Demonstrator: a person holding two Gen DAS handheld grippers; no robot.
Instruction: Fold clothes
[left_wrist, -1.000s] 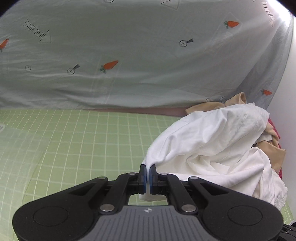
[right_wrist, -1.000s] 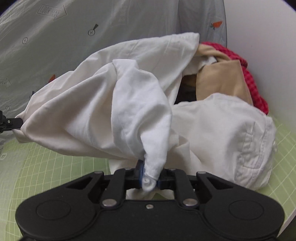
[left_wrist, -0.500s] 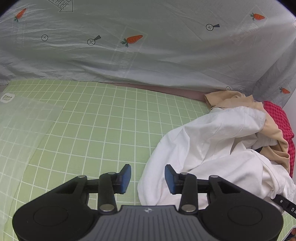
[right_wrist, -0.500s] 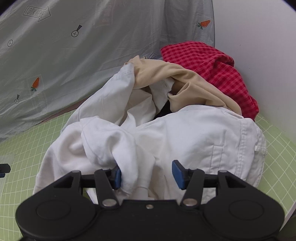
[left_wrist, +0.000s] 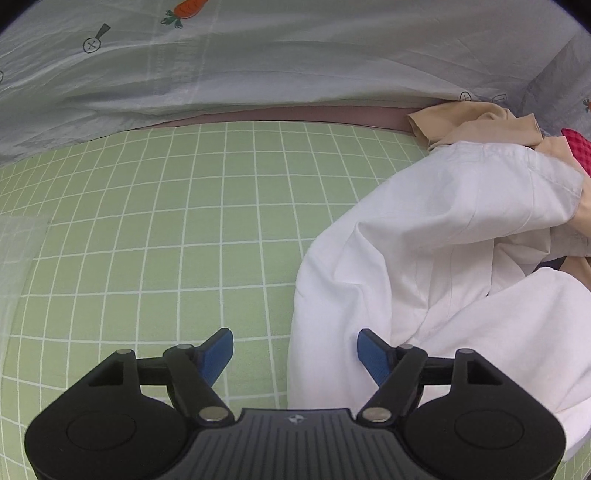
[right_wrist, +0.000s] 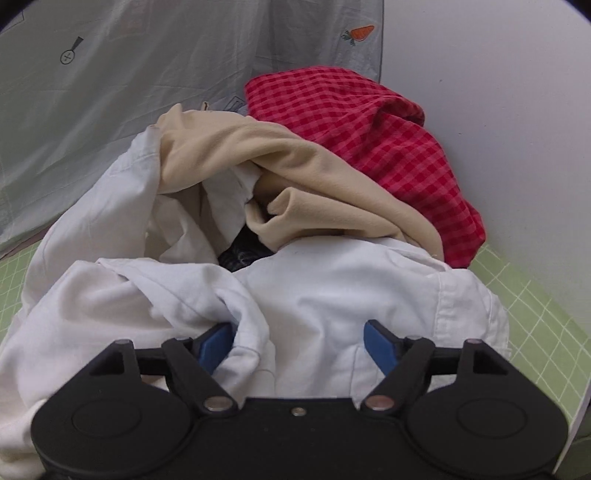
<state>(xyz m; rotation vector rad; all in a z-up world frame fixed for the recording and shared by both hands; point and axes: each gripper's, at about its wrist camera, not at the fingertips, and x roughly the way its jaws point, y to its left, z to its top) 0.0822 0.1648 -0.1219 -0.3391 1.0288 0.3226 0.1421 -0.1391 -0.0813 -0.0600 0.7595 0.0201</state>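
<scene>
A crumpled white shirt (left_wrist: 436, 258) lies on the green grid mat (left_wrist: 184, 221), at the front of a clothes pile. My left gripper (left_wrist: 295, 349) is open wide, and the shirt's left edge lies between its blue fingers. My right gripper (right_wrist: 300, 341) is open wide over the same white shirt (right_wrist: 332, 295), with a fold of it lying between the fingers. A beige garment (right_wrist: 295, 177) and a red checked garment (right_wrist: 362, 140) lie behind it; both also show at the right edge of the left wrist view, beige garment (left_wrist: 476, 125) and red garment (left_wrist: 576, 144).
A grey sheet with carrot prints (left_wrist: 258, 55) hangs behind the mat. A white wall (right_wrist: 498, 110) stands close on the right behind the pile. A dark garment (right_wrist: 243, 254) peeks out from the middle of the pile. A clear plastic sheet (left_wrist: 18, 258) lies at the mat's left.
Both grippers were shut on the white shirt and held it up; both have opened and let go. The shirt has dropped onto the pile and both grippers have moved lower and closer.
</scene>
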